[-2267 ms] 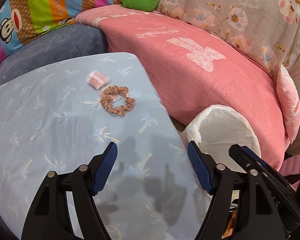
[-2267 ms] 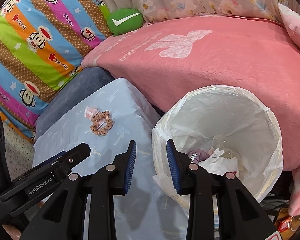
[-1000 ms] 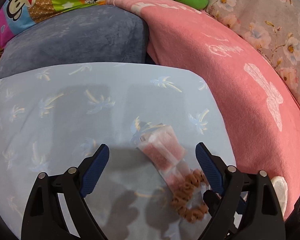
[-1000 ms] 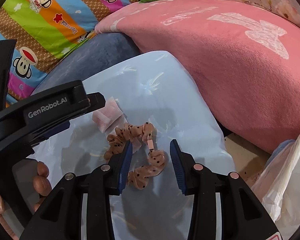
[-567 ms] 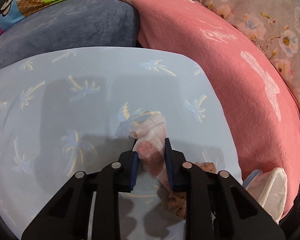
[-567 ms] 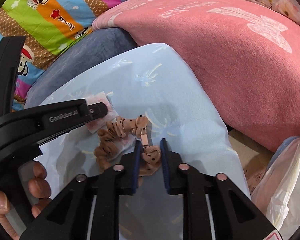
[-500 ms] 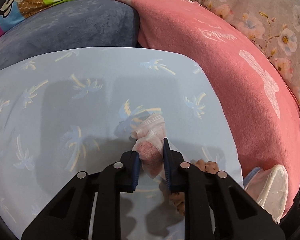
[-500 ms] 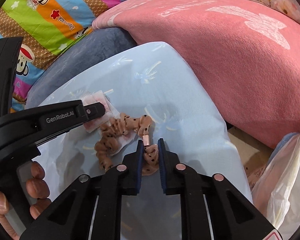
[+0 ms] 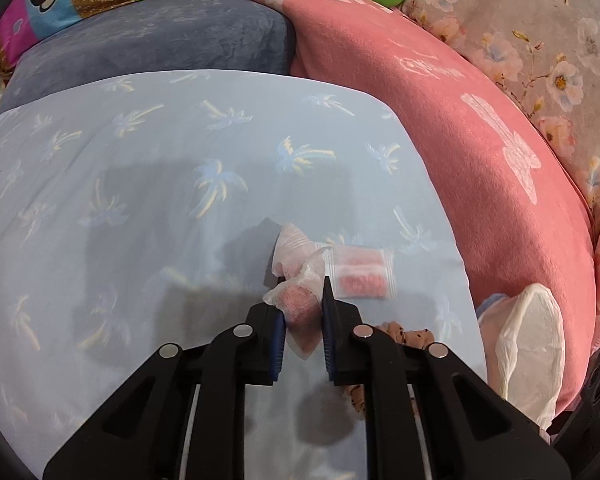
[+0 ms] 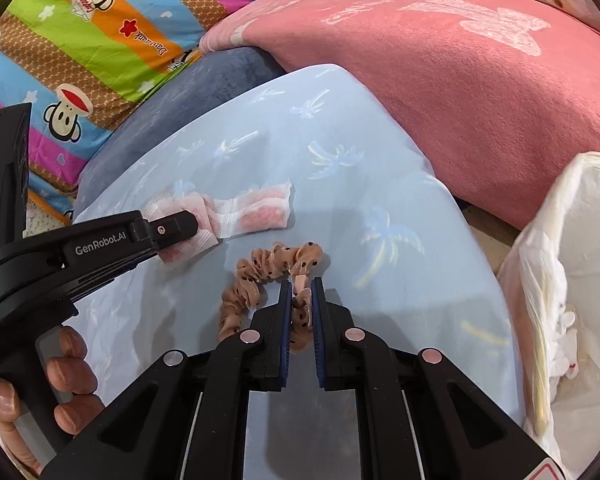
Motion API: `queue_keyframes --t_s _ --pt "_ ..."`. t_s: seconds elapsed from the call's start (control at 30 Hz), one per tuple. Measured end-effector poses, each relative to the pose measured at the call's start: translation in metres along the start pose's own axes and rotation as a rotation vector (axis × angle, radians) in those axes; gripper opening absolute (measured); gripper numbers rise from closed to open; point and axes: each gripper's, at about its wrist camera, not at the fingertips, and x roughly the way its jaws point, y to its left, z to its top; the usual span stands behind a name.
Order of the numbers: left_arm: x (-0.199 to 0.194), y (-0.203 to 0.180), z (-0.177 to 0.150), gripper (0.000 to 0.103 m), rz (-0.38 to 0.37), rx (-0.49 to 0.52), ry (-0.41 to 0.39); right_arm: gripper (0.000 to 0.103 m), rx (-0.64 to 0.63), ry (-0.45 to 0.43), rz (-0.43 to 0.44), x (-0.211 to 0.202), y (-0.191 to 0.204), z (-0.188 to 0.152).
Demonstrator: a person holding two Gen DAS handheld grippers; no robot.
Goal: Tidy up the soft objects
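Both cameras sit on the grippers and look forward and down, close above the light blue sheet [image 9: 148,184]. The left view faces the pink blanket [image 9: 480,152]. The right view looks from the right side. Both views share the sheet, the blanket and the brown scrunchie [image 10: 260,276].

Left gripper [image 9: 302,300], previously open, has closed on the pink packet strip [image 9: 300,296]. Right gripper [image 10: 300,300] has closed on the scrunchie [image 10: 268,272], now stretched ahead-left.

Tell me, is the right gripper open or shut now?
Shut: the right gripper pinches the brown dotted scrunchie between its blue pads.
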Motion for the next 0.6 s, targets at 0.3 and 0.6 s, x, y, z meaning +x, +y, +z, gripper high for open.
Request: queue_keyframes --t_s 0.3,0.6 --pt "-0.033 -0.014 -0.023 0.015 -0.01 0.026 -0.037 0.009 -0.002 -0.069 0.003 -0.052 -0.005 -0.015" --pt "-0.062 -0.046 -0.04 0.015 -0.048 0.102 -0.073 0.009 0.026 -0.147 -0.003 -0.101 -0.023 -0.021"
